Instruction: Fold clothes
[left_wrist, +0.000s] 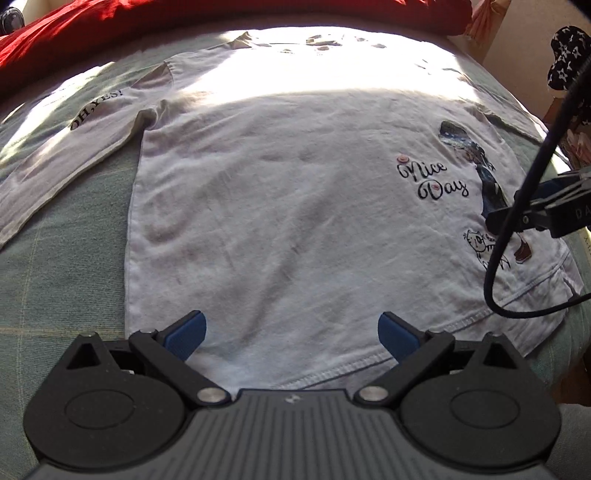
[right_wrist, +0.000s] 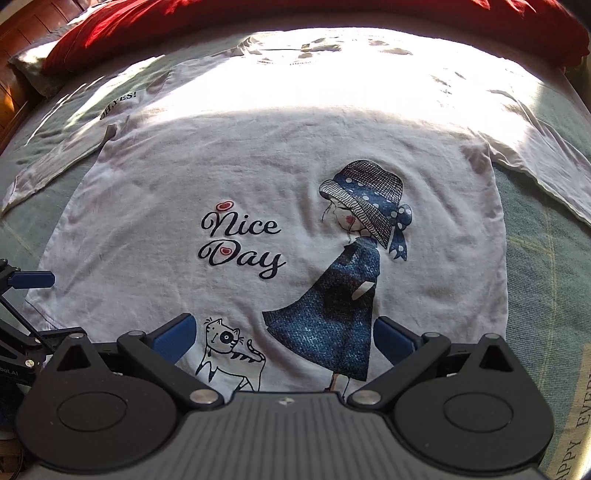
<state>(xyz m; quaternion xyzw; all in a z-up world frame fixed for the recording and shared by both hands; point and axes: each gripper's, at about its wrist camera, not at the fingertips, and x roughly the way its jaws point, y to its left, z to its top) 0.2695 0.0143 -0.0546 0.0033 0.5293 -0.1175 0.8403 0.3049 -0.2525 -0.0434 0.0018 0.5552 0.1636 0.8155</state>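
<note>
Below, left hand-held gripper spread wide over the hem, blue pads gripping nothing; right hand-held gripper likewise agape near the printed cat. Beyond, white cotton shirt laid flat, front up, sleeves out, on a pale green checked bed cover. Reads "Nice Day" on the chest, "OH,YES!" on one sleeve. Farther back, red pillow, sunlit.
</note>
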